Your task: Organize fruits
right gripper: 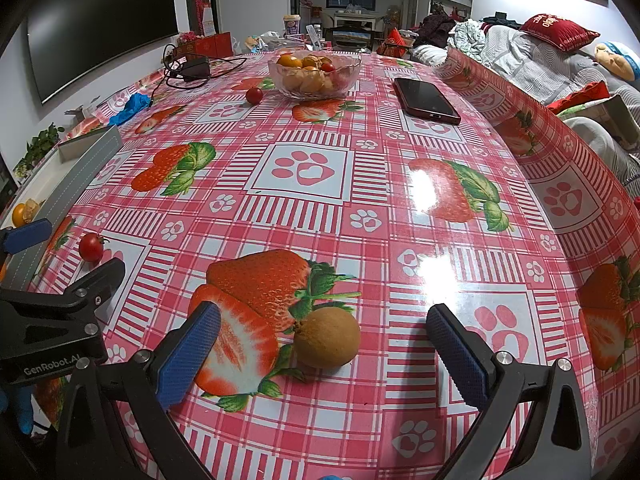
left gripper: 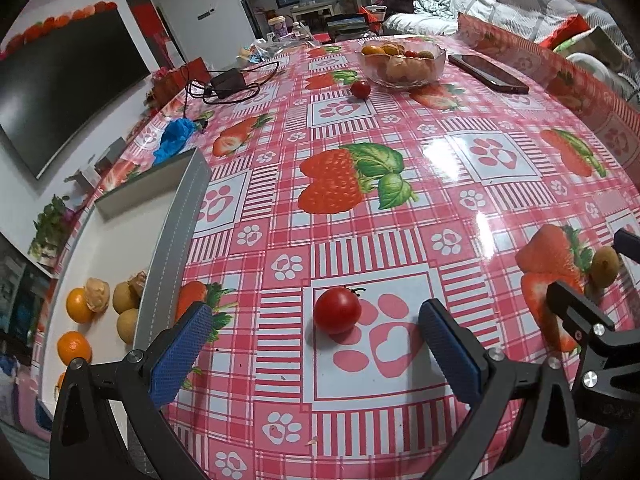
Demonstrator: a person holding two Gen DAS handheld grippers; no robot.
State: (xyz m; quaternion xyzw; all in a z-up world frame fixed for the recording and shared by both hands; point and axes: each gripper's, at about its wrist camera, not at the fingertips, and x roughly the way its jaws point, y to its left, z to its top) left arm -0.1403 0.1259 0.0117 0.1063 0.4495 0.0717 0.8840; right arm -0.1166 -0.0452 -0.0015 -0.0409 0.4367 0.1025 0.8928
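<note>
Two loose fruits sit between spread gripper fingers on the table (right gripper: 320,208), which wears a glossy red checked cloth printed with strawberries and paw marks. At its left edge lies the grey tray (left gripper: 176,240), already carrying small oranges and brownish fruits; near the far edge stands the glass bowl (right gripper: 314,74), heaped with more fruit, with a phone (right gripper: 426,100) just beside it toward the right edge.

Nearer the front edge, the left gripper (left gripper: 316,344) stands wide open and holds nothing, its blue pads on either side of the cherry tomato (left gripper: 337,310), which rests just beside the tray's wall. The right gripper (right gripper: 324,348) is equally wide and empty, with the brown fruit (right gripper: 327,337), round and longan-like, lying between its fingers on a printed strawberry. A second tomato (right gripper: 254,95) sits beside the bowl.

Both fruits look light. The brown one appears firmer, with a dry, slightly rough rind that the textured pads should grip well across its widest part. The tomato is smooth, taut-skinned and probably soft; it may roll on the slick cloth or split under pressure, so a gentle squeeze across its middle, clear of the stem, seems wisest.
</note>
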